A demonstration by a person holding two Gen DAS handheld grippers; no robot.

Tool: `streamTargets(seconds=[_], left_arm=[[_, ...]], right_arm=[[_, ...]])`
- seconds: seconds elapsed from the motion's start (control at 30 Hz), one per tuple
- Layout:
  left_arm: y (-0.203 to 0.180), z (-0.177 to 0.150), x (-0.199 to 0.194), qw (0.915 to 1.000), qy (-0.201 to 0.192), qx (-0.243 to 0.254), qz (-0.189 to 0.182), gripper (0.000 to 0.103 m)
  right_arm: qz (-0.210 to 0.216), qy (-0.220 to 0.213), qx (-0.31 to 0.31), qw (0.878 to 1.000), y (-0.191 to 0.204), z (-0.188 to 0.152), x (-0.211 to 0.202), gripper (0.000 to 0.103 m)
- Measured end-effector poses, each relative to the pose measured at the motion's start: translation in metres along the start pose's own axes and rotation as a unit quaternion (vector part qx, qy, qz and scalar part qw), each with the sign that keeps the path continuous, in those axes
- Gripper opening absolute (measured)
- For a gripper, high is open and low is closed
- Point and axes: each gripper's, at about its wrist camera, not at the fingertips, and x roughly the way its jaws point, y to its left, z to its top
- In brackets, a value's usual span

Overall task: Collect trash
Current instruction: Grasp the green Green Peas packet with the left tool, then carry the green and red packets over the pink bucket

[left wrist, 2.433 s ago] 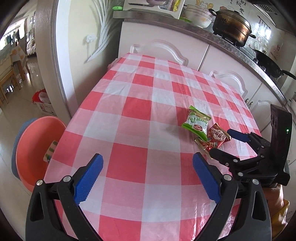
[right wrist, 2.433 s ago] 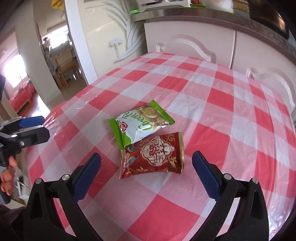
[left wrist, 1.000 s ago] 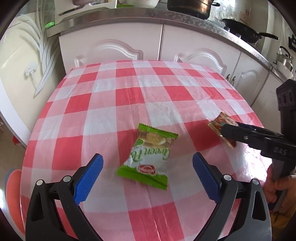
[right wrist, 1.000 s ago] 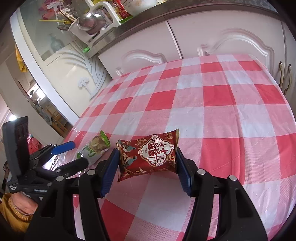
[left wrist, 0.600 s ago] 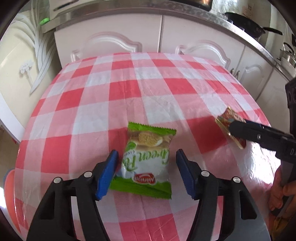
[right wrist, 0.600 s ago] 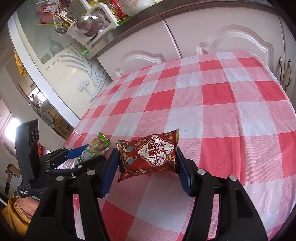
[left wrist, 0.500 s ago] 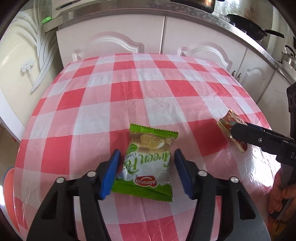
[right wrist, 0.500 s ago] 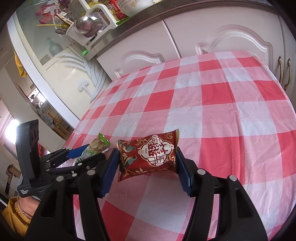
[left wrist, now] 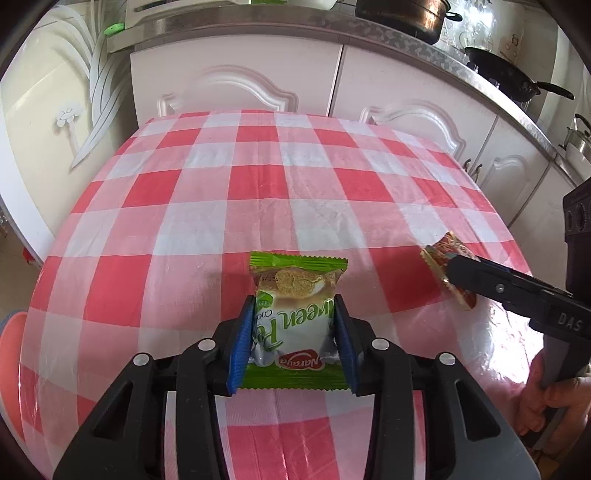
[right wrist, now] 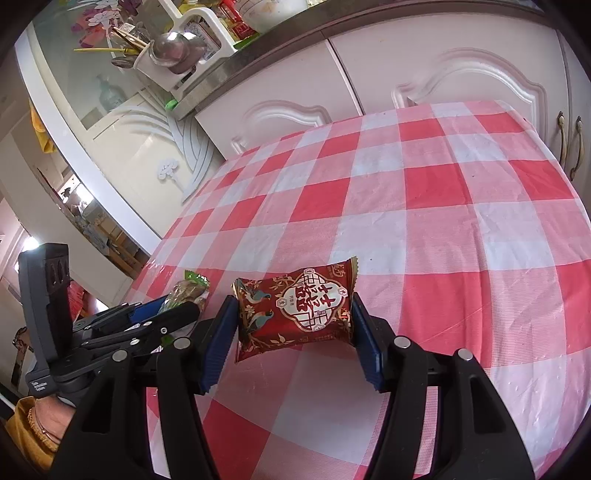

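Observation:
A green-and-white snack packet lies on the red-and-white checked tablecloth. My left gripper is closing, its blue pads pressing the packet's two sides. A red packet with gold print sits between the pads of my right gripper, which is shut on it just above the cloth. The right wrist view shows the green packet in the left gripper at lower left. From the left wrist, the right gripper holds the red packet at the right.
White kitchen cabinets run behind the table, with a pot and a black pan on the counter. A pink basin sits on the floor at the left. A hand grips the right tool.
My left gripper's jaws came in from wide apart onto the sides of the green packet. The right gripper stayed where it was, holding the red packet.

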Motion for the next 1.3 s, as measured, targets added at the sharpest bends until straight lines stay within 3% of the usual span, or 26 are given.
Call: streamTargets(seconds=[0.53, 1.3], left_arm=[[0.015, -0.010, -0.037, 0.9991, -0.026, -0.026, -0.019, 0.041], [0.080, -0.039, -0.077, 0.9971, -0.044, -0.060, 0.016, 0.042]], right_arm=[[0.000, -0.016, 0.002, 1.000, 0.000, -0.003, -0.008, 0.060], [-0.017, -0.039, 0.011, 0.999, 0.009, -0.007, -0.009, 0.060]])
